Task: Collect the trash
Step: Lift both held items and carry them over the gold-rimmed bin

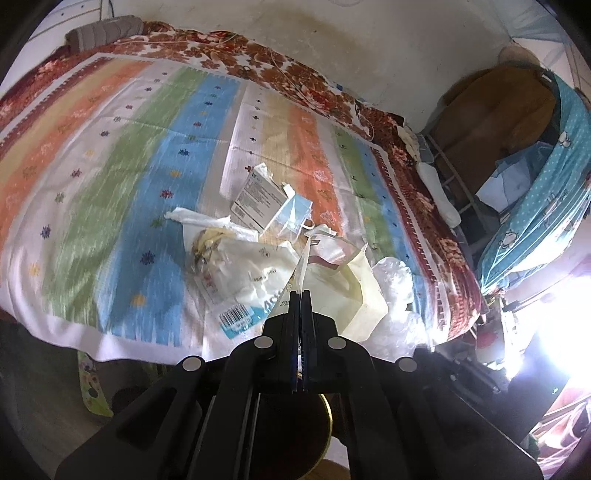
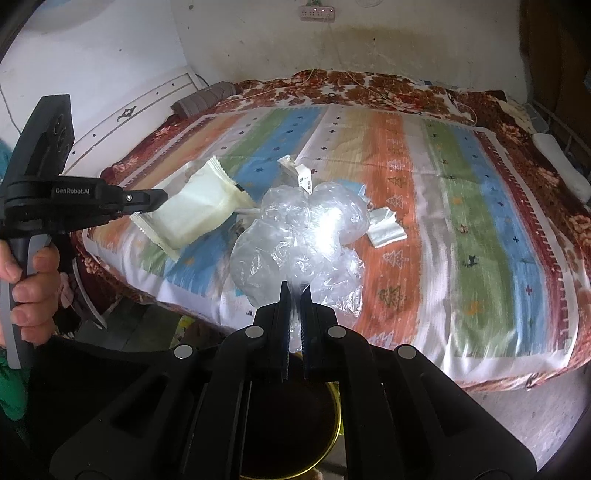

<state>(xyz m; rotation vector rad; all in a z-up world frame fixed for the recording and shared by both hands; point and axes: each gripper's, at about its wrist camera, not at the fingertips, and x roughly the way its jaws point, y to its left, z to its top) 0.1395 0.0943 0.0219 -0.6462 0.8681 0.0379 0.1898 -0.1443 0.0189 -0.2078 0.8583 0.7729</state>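
My left gripper (image 1: 300, 293) is shut on a cream white wrapper (image 1: 354, 291), held above the bed edge; in the right wrist view this gripper (image 2: 160, 199) shows at left, holding the wrapper (image 2: 195, 210). My right gripper (image 2: 295, 288) is shut on a crumpled clear plastic bag (image 2: 299, 240), which also shows in the left wrist view (image 1: 397, 295). More trash lies on the striped sheet (image 1: 110, 166): a white barcode bag (image 1: 240, 284), a small printed carton (image 1: 258, 195) and a clear blue packet (image 1: 291, 214). A dark bin with a gold rim (image 2: 334, 424) stands below both grippers.
A folded white wrapper (image 2: 386, 229) and a small white box (image 2: 304, 179) lie on the bed. A grey bolster (image 2: 205, 98) lies at the headboard. A rack with blue cloth (image 1: 546, 177) stands right of the bed. A power strip (image 2: 317, 13) hangs on the wall.
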